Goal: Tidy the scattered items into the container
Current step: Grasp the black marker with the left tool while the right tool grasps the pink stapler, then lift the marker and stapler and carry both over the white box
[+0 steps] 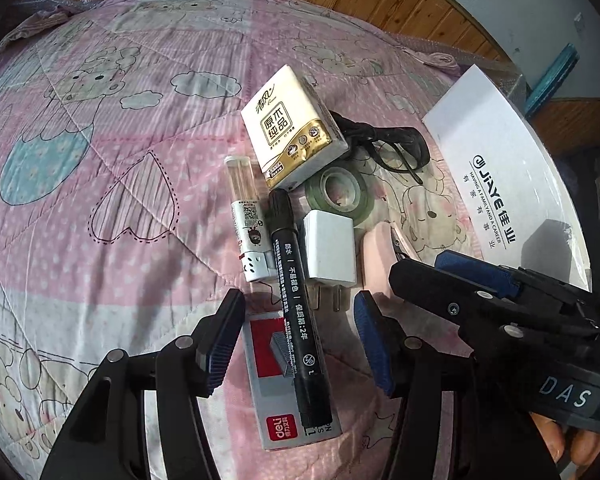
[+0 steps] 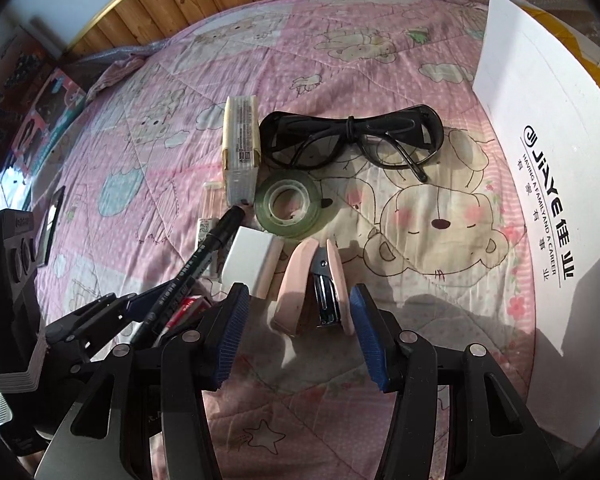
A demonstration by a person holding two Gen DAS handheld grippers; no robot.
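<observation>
- Pink quilted bedspread (image 1: 100, 160) printed with cartoon bears fills both views, with wood panelling behind it at the top of each frame.
- Nearest the lens in the left wrist view, the left gripper (image 1: 296, 340) stands with its jaws apart and nothing between the pads; they straddle a black marker (image 1: 296, 308) lying across a red-and-grey deli staple box (image 1: 276, 360), whose lower end is partly covered by the marker.
- At lower right of that view the right gripper (image 2: 296, 328) reaches in; a bit of a hand shows under it, cut off by the frame.
- In its own view the right gripper's jaws are spread, empty, on either side of a pink stapler (image 2: 312, 288) lying open on the bedspread.
- Mid-frame sit a white charger plug (image 1: 330, 248), its prongs half in shadow, a small white-capped tube (image 1: 248, 220) whose label is too small to read, and a roll of clear tape (image 2: 288, 210).
- Farther on, a tissue pack (image 1: 292, 132) hides part of the black glasses (image 2: 356, 136) in the left view.
- White box lid (image 2: 540, 140) printed JIAYE runs up the right edge of both frames; the interior cannot be seen, and its far end is cut off.
</observation>
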